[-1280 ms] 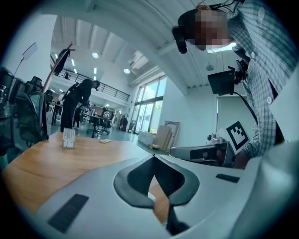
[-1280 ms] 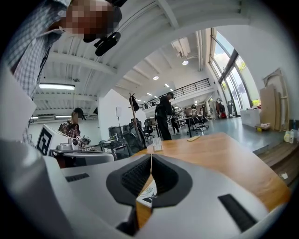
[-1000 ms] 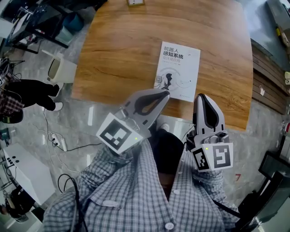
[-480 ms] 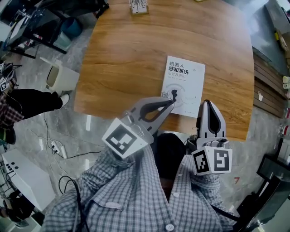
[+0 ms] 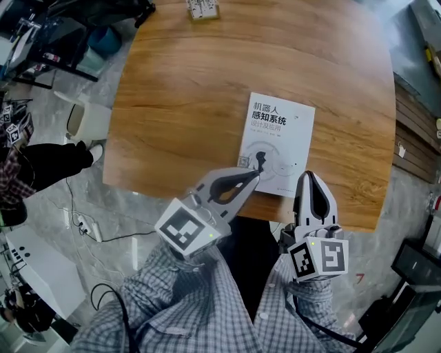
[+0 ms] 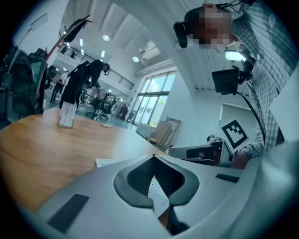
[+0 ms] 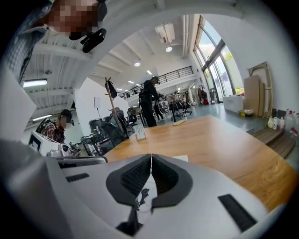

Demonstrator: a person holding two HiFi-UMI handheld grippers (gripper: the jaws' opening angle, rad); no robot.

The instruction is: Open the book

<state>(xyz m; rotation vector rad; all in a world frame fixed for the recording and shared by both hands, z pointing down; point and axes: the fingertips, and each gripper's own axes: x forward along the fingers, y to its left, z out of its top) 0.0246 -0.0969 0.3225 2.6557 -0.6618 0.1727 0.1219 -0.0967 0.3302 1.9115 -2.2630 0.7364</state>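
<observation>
A white book (image 5: 277, 143) lies closed, cover up, near the front edge of the wooden table (image 5: 186, 103). My left gripper (image 5: 257, 173) is shut and empty, its tips over the book's near left corner. My right gripper (image 5: 309, 176) is also shut and empty, its tips just off the book's near right corner. In the left gripper view the shut left gripper (image 6: 153, 156) points along the table with a strip of the book (image 6: 108, 163) showing beyond it. The right gripper view has the shut right gripper (image 7: 151, 155) over the book's cover (image 7: 179, 158).
A small stand-up card (image 5: 202, 8) sits at the table's far edge. A white bin (image 5: 84, 121) and floor cables (image 5: 86, 222) lie to the left of the table. A person in a dark top (image 7: 149, 100) stands beyond the table among office chairs.
Both grippers have come down toward the table's front edge. They stayed shut. The book lies where it was.
</observation>
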